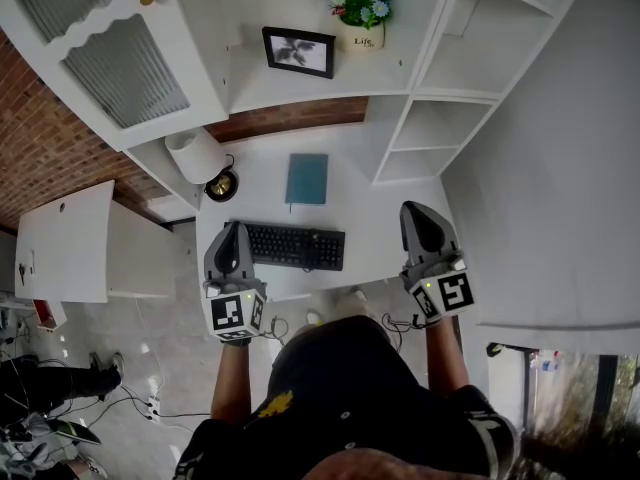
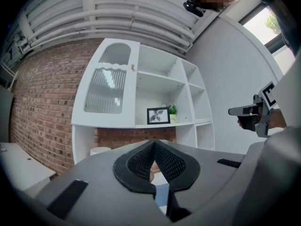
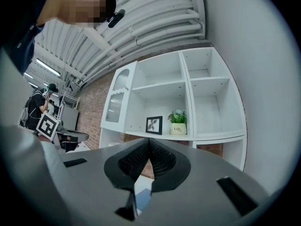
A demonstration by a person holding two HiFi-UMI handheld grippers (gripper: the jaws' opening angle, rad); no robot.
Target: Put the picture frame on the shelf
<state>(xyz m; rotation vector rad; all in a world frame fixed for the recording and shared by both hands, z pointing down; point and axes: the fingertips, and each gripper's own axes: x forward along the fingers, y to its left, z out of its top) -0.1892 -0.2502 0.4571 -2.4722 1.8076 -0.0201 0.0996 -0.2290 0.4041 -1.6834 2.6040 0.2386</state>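
Left gripper (image 1: pixel 236 230) beside keyboard (image 1: pixel 295 245); picture frame (image 1: pixel 298 51) shelved (flowerpot (image 1: pixel 365 30) alongside).

The scene is bright, with soft, even light on the white shelf (image 1: pixel 250 88); under its boards lie only pale shadows. In the left gripper view a window (image 2: pixel 274 25), up and right of the shelf, is burnt to white glare. In the right gripper view ceiling lamps (image 3: pixel 47 68) glow left of the shelf. The 2 gripper views bend the shelf's lines and have black corners. The shelf is sharp; the left gripper (image 2: pixel 153 145) and right gripper (image 3: pixel 149 142) before it are soft.
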